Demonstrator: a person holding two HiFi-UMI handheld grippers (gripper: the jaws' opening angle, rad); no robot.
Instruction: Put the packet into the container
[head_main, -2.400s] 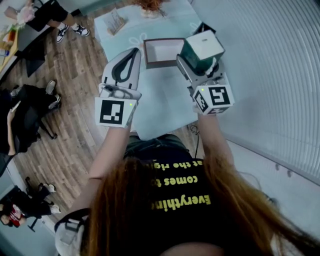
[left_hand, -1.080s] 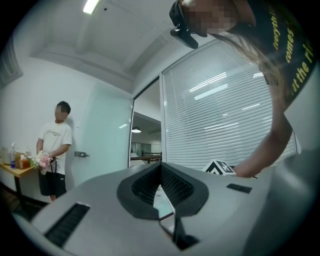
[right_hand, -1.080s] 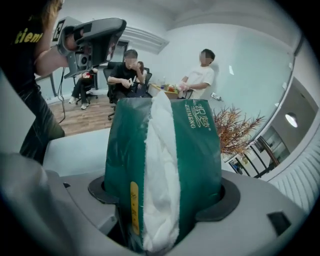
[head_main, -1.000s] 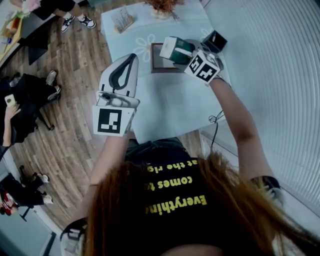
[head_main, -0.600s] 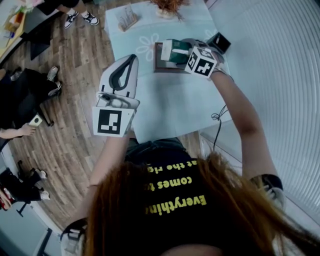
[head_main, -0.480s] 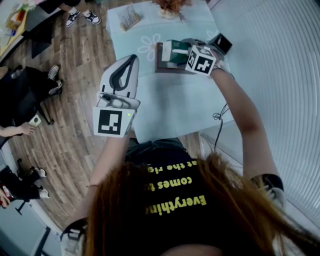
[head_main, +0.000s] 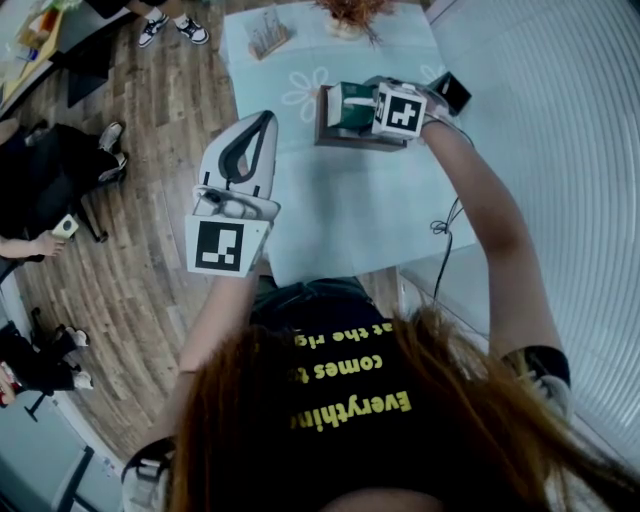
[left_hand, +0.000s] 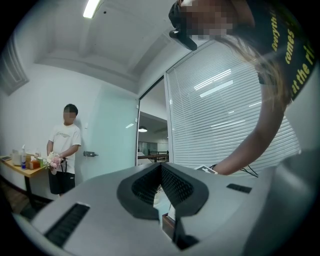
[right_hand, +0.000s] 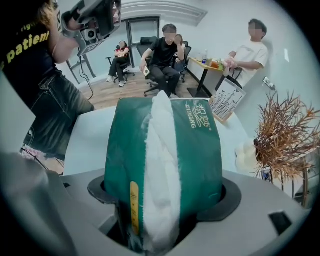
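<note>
The right gripper (head_main: 372, 107) is pinching the green tissue packet (right_hand: 165, 160) across its middle, right over the brown box (head_main: 345, 141); it's looking light, squishy, slick-wrapped, so a mid-body grip seems right; the left gripper (left_hand: 161, 187) is idling closed, empty.

Your packet (right_hand: 195, 160) is dark green with a white strip and a small yellow tab down its middle, your right gripper (right_hand: 165, 197) and left gripper (head_main: 266, 118) are pale grey with black pads and black-and-white square markers, and at 12 o'clock on the pale blue-green, white-flowered table (head_main: 350, 210) the container (head_main: 350, 142) is dark brown.
</note>
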